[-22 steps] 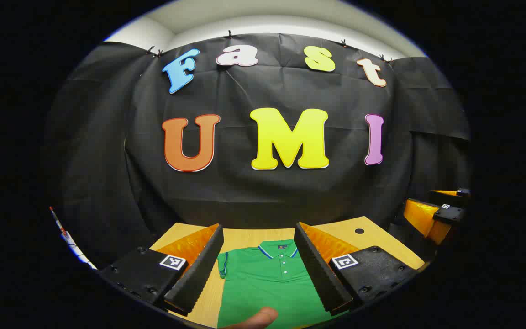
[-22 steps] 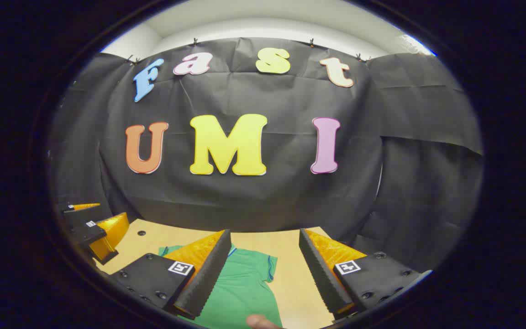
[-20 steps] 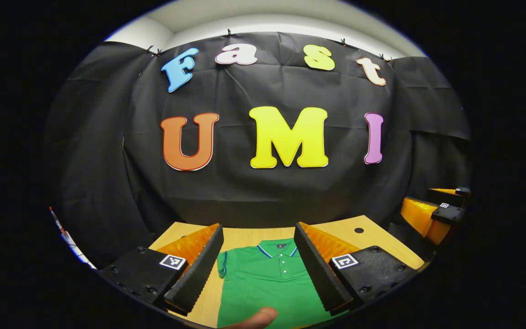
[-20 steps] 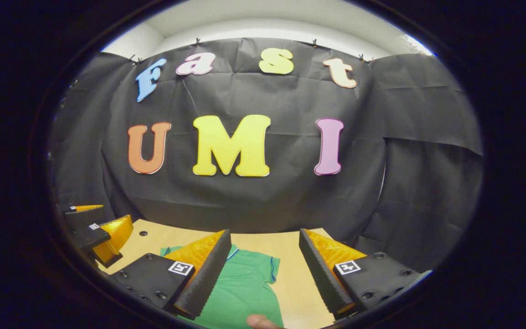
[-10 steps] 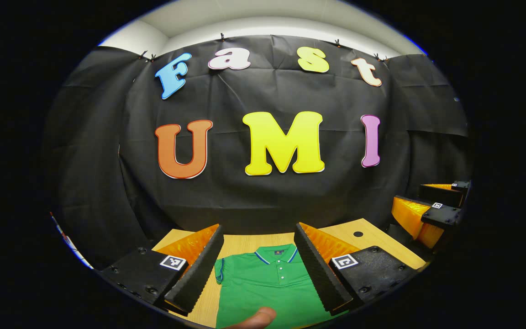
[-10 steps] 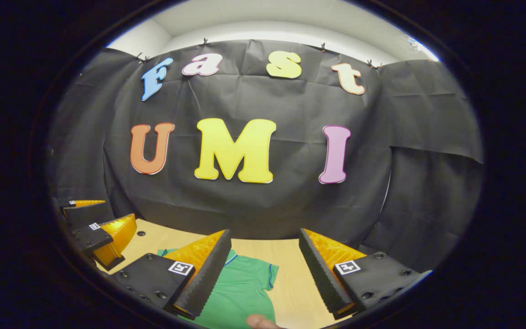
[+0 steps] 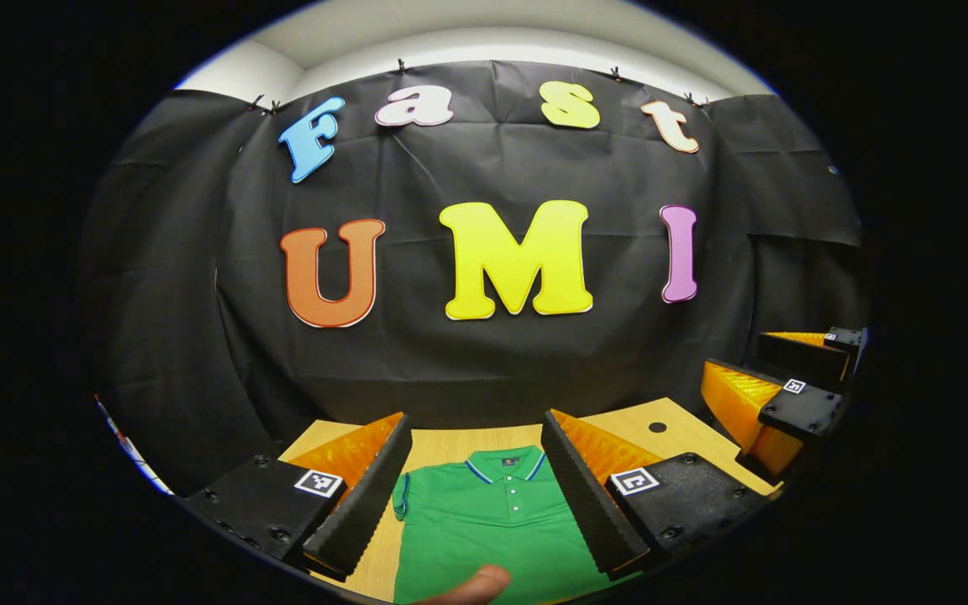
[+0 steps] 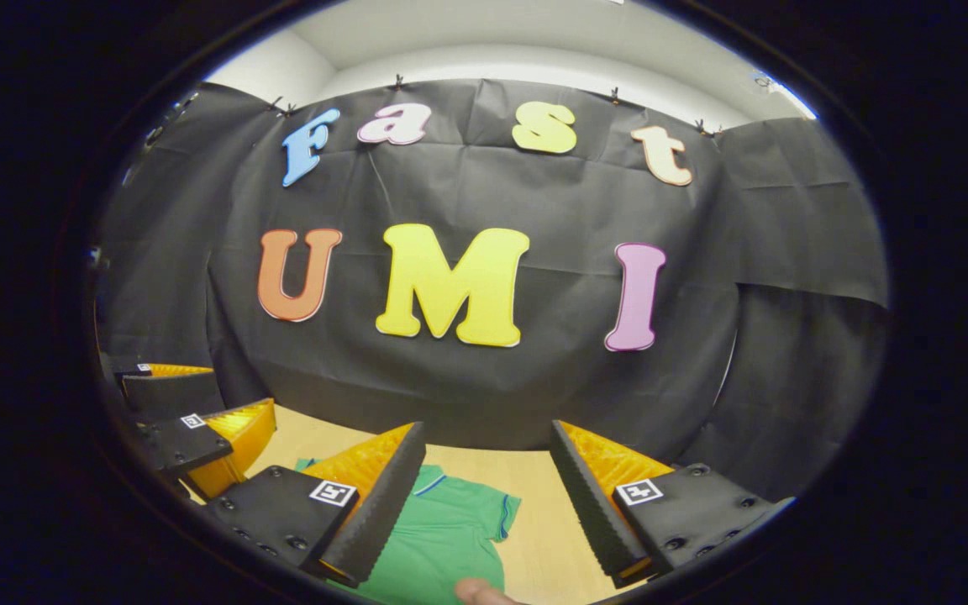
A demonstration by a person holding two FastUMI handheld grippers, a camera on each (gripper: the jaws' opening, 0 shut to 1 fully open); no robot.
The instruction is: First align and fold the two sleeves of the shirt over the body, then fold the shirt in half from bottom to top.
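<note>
A green polo shirt [image 7: 492, 525] with a blue-trimmed collar lies flat on the wooden table [image 7: 442, 439], collar toward the wall. My left gripper [image 7: 476, 504] hangs open above its chest, one finger on each side of the button placket. In the right gripper view the same shirt [image 8: 442, 538] shows its right sleeve spread out on the table [image 8: 534, 487]. My right gripper [image 8: 480, 512] is open over that sleeve and the bare wood beside it. Nothing sits between either pair of fingers. Each view also catches the other gripper, the right gripper [image 7: 774, 395] and the left gripper [image 8: 198, 428], off to the side.
A black cloth wall stands close behind the table. A small round hole [image 7: 658, 427] marks the tabletop at the far right corner. A fingertip [image 7: 471, 584] pokes in at the bottom of the left gripper view, and another fingertip [image 8: 480, 592] in the right gripper view.
Both grippers have drifted slightly; the shirt sits a little further left and nearer in the left gripper view. The two grippers look closer to each other. Both have stayed open.
</note>
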